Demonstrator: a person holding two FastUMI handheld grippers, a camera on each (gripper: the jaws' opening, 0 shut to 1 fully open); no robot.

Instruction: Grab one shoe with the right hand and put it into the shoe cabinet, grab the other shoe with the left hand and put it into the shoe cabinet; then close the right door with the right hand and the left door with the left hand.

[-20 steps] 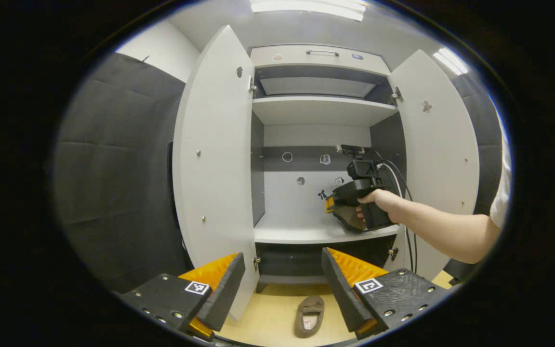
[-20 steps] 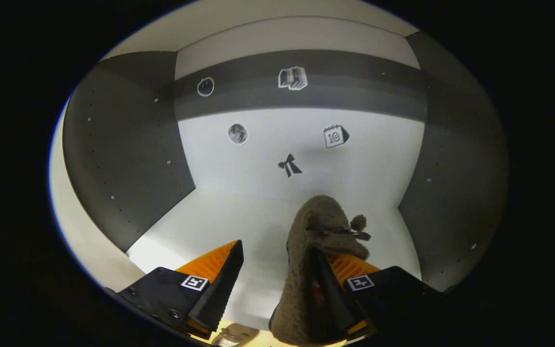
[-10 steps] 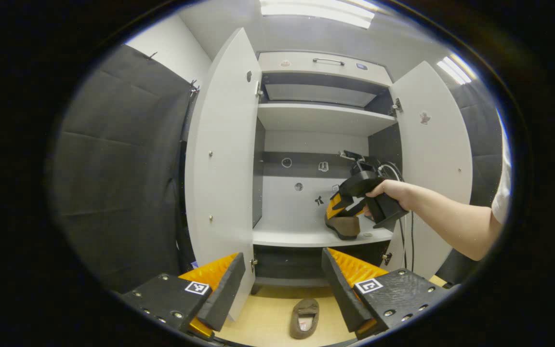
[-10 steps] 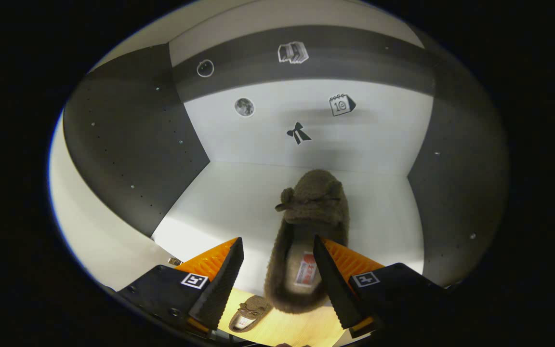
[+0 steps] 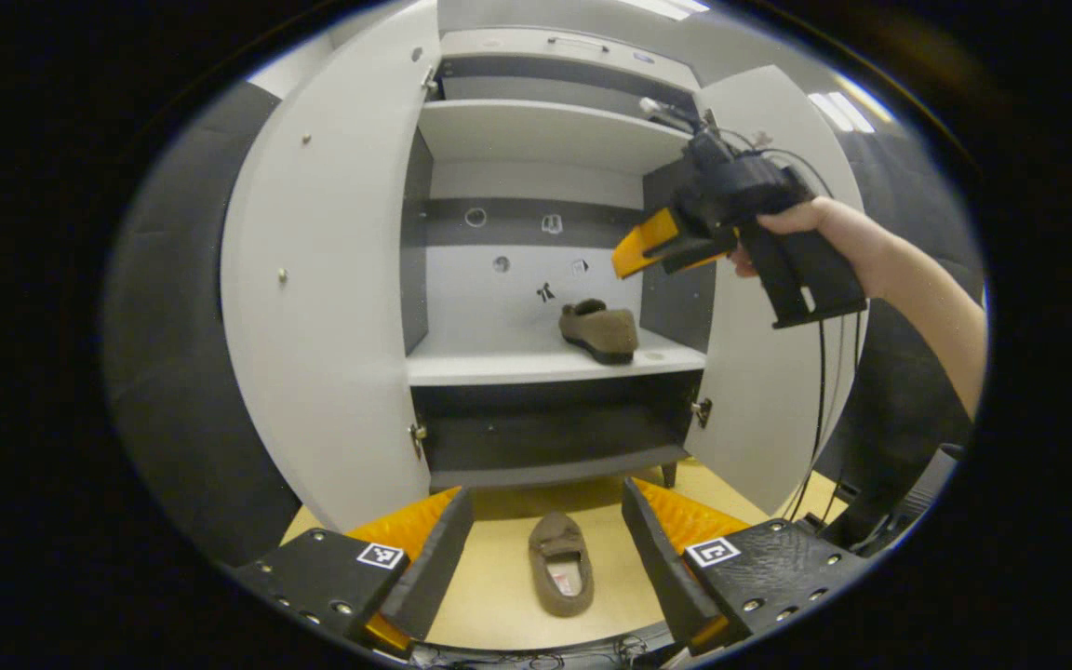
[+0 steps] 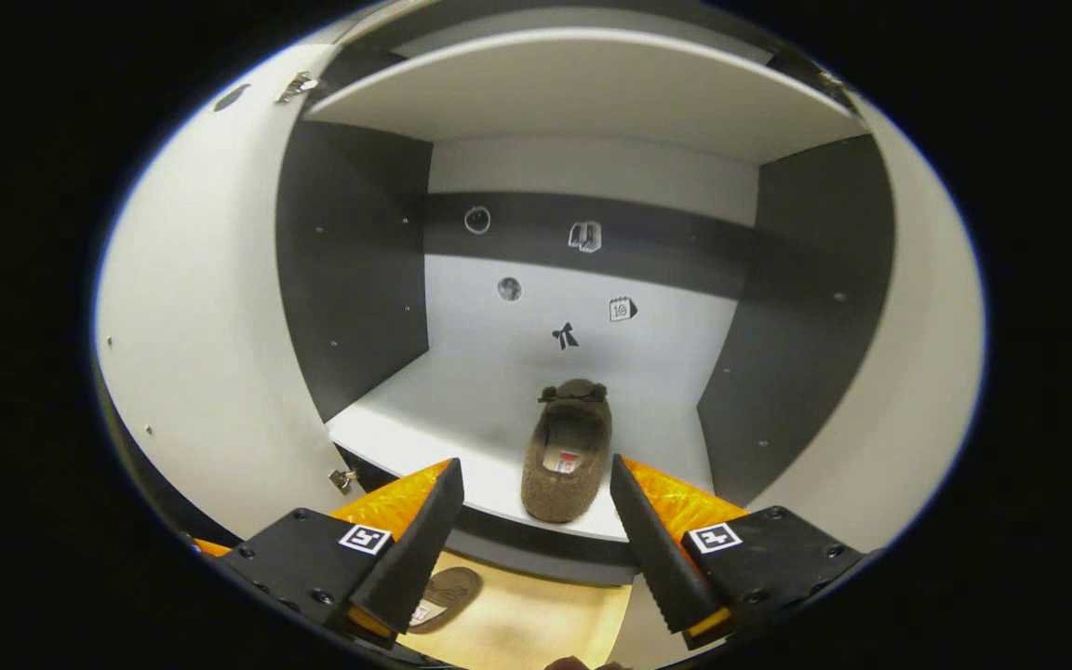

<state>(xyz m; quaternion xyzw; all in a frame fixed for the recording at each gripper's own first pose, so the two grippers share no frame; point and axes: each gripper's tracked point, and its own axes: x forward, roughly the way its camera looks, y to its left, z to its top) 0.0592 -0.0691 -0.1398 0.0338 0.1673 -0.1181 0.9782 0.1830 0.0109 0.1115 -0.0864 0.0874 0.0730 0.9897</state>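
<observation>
Shoe cabinet (image 5: 313, 279) is wide open, both doors swung out. My left gripper (image 5: 545, 558) has its fingers spread wide with nothing between them, hanging over the tan floor (image 5: 499, 605). The second shoe (image 5: 559, 577) lies down there at about 6 o'clock in the left gripper view, opening up, not touched by either finger.

My right gripper (image 6: 531, 535) is spread open too, empty. In the left gripper view I can see it (image 5: 634, 256) up at 1 o'clock, held by a hand (image 5: 815, 228), in front of the cabinet and well clear of the first shoe (image 6: 569, 451).

That shoe is a fuzzy brown slipper with a small bow on the toe. It sits flat on the white middle shelf (image 6: 424, 419), toe toward the back wall, heel near the front edge, toward the right side.

Plenty of bare shelf left of it. Left door (image 5: 331, 307) and right door (image 5: 769, 391) flank the opening.
</observation>
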